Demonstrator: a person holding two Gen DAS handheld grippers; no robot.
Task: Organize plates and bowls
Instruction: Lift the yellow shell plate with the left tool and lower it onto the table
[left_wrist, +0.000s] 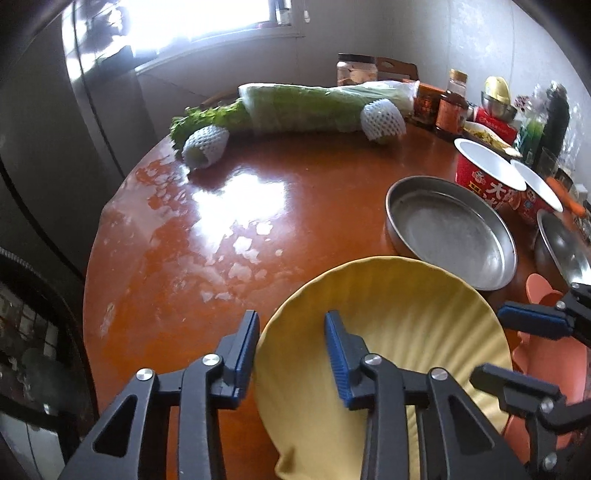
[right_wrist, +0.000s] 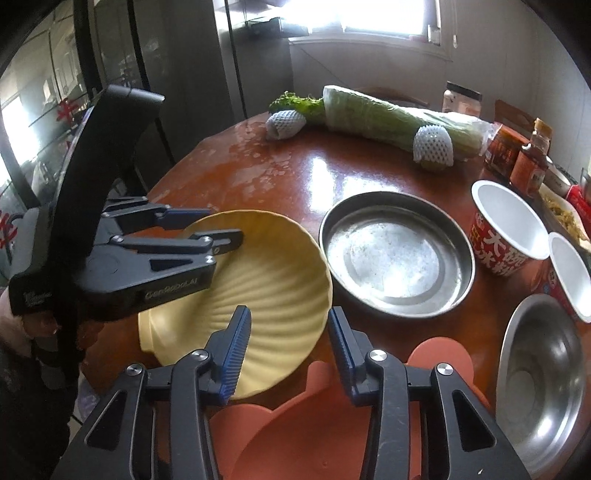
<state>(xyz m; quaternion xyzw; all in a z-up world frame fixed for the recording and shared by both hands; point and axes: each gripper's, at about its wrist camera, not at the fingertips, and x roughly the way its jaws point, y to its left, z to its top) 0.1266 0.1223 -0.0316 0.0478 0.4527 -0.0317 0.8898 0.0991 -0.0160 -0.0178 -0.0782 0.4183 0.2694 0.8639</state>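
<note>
Status: early stage. The left claw (left_wrist: 291, 343) and right claw (right_wrist: 290, 339) each straddle the rim of the yellow scalloped plate (right_wrist: 273, 280), on opposite sides. Whether either claw's pads press the rim cannot be determined. The plate sits tilted over the pink plate (right_wrist: 295, 435) on the counter (left_wrist: 221, 221). Remaining, unsorted: steel pan (right_wrist: 397, 254), steel bowl (right_wrist: 543, 384), two paper noodle bowls (right_wrist: 506, 229).
</note>
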